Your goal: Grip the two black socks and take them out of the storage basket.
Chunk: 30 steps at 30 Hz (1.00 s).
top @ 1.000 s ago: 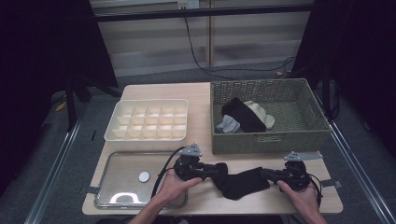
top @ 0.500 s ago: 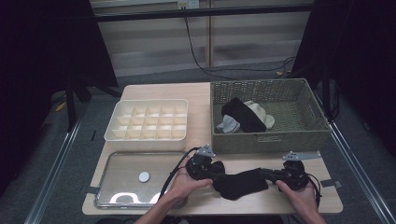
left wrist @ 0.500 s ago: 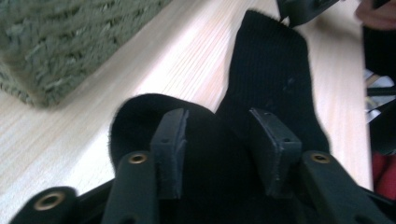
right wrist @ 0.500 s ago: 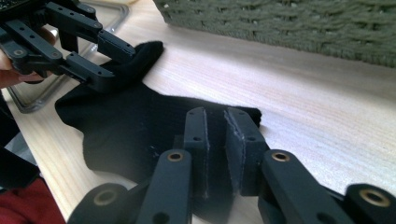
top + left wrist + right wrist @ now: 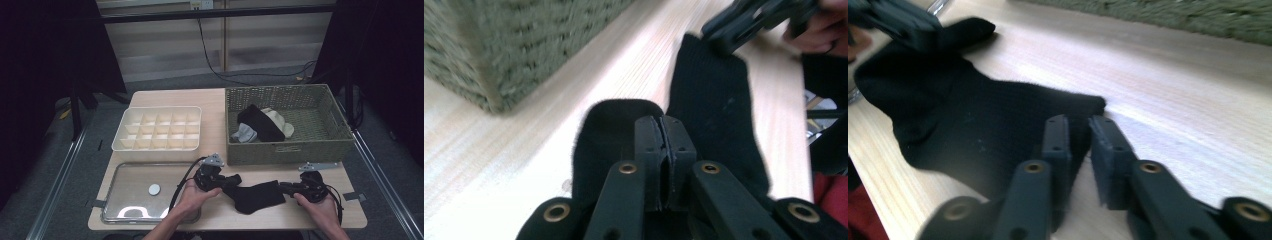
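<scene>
High view: one black knit sock (image 5: 257,195) lies on the pale wooden table (image 5: 215,107), long axis left-right. Left gripper (image 5: 231,181) pinches one end; right gripper (image 5: 285,187) slightly parted at the other.

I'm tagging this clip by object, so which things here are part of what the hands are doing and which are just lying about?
In use:
black sock on the table
left gripper, shut on the sock's end
right gripper, open at the other end

Lying about:
woven basket holding clothes
white compartment tray
clear lid
</scene>
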Tool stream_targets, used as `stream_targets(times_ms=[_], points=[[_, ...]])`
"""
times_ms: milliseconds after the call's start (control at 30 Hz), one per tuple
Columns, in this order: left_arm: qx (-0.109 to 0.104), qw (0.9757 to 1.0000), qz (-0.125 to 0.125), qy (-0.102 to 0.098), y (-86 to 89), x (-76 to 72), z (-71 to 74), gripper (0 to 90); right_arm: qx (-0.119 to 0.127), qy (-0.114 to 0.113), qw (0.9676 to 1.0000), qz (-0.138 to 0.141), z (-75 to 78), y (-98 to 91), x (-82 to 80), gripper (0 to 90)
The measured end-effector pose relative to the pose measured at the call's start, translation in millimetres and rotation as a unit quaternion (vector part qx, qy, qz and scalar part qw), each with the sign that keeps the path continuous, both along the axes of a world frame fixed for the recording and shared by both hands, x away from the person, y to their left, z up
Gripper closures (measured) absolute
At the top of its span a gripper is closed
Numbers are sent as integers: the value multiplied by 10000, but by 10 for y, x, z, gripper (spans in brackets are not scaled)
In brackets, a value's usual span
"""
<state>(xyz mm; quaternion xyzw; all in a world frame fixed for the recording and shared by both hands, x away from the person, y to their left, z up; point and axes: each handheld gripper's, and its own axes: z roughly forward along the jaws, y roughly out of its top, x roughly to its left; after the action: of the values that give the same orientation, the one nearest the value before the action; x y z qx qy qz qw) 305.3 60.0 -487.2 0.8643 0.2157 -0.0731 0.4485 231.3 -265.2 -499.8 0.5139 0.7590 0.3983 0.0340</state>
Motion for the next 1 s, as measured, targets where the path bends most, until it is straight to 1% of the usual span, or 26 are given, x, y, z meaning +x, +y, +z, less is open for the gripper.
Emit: stream_targets(times_ms=[67, 100, 200, 300, 367, 433, 567, 600, 667, 767, 800, 867, 1000], points=[[-100, 9999, -20, -70, 41, -25, 56, 873, -23, 5, 10000, 31, 2, 24, 1, 863], [-123, 9999, -11, -101, 66, -41, 80, 873, -4, -20, 10000, 44, 5, 24, 4, 880], [-204, 9997, 25, -135, 164, -76, 117, 872, 29, 6, 10000, 23, 14, 4, -1, 892], [-225, 9996, 73, -153, 279, -107, 127, 872, 28, -36, 10000, -46, 38, -41, -24, 893], [-190, 9996, 91, -165, 344, -120, 132, 872, 47, -88, 9999, -51, 46, -71, -39, 894], [-148, 9997, 129, -117, 397, -129, 120, 870, 81, -72, 9999, -61, 60, -79, -55, 894], [-20, 9998, 211, -21, 467, -146, 52, 850, -2, -110, 9999, 60, 63, -35, -65, 894], [30, 9997, 230, -5, 488, -147, 38, 839, -24, -80, 9999, 62, 63, -29, -65, 894], [20, 9996, 292, 1, 524, -146, 41, 828, -40, -66, 10000, 36, 62, -33, -60, 894], [39, 9995, 298, 21, 589, -141, 57, 805, -37, -105, 9999, 1, 68, -64, -56, 893], [65, 9995, 299, 8, 601, -142, 60, 798, -4, -69, 10000, -19, 67, -80, -60, 893], [42, 9995, 323, 51, 639, -142, 68, 772, -32, -77, 9999, -63, 59, -110, -61, 892], [-11, 9991, 427, -6, 703, -139, 117, 730, -12, -100, 9998, -161, 70, -144, -64, 886]])
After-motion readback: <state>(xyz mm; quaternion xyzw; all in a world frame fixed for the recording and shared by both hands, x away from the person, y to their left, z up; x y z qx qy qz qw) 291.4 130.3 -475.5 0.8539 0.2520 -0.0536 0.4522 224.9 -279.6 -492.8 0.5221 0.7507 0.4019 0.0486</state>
